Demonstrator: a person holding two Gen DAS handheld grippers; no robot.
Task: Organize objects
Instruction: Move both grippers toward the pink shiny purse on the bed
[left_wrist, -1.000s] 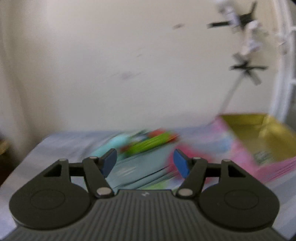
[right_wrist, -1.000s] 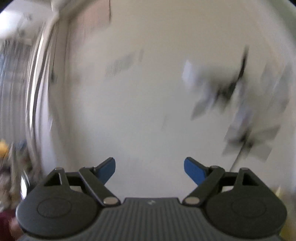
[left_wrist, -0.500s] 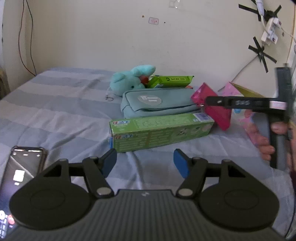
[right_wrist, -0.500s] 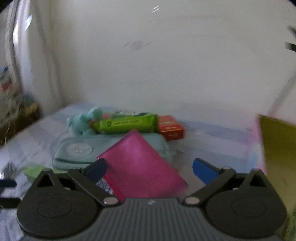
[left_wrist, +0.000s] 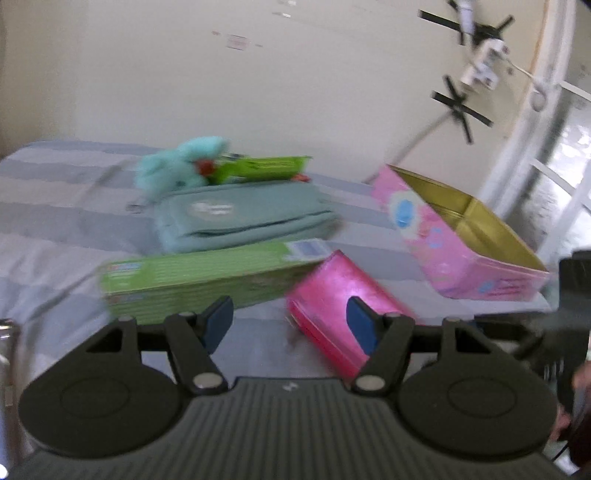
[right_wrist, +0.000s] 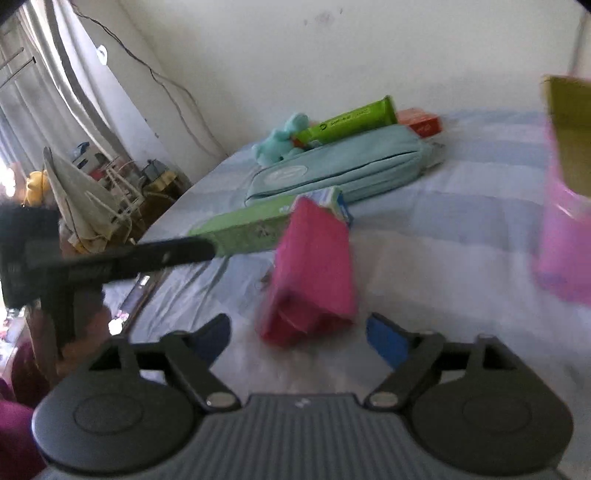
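A magenta pack (left_wrist: 343, 295) lies on the striped bed sheet (left_wrist: 48, 236), its far end against a long green box (left_wrist: 199, 280). Behind them are a teal pouch (left_wrist: 243, 218), a teal plush toy (left_wrist: 177, 166) and a green wipes pack (left_wrist: 266, 166). My left gripper (left_wrist: 290, 325) is open and empty, with the magenta pack just beyond its right finger. In the right wrist view the magenta pack (right_wrist: 314, 273) sits right ahead of my right gripper (right_wrist: 299, 338). Its jaws are closing, and the pads stand apart from the pack.
An open pink tin (left_wrist: 461, 251) with a gold inside stands at the right of the bed. A red box (right_wrist: 423, 122) lies behind the pouch. A phone (right_wrist: 138, 291) lies on the sheet near the left edge. Clutter and curtains fill the room's left side.
Both views have dropped from the wall to the bed. The right gripper has come down low behind the magenta pack, which no longer overlaps its left finger. The pack lies nearer my left gripper.
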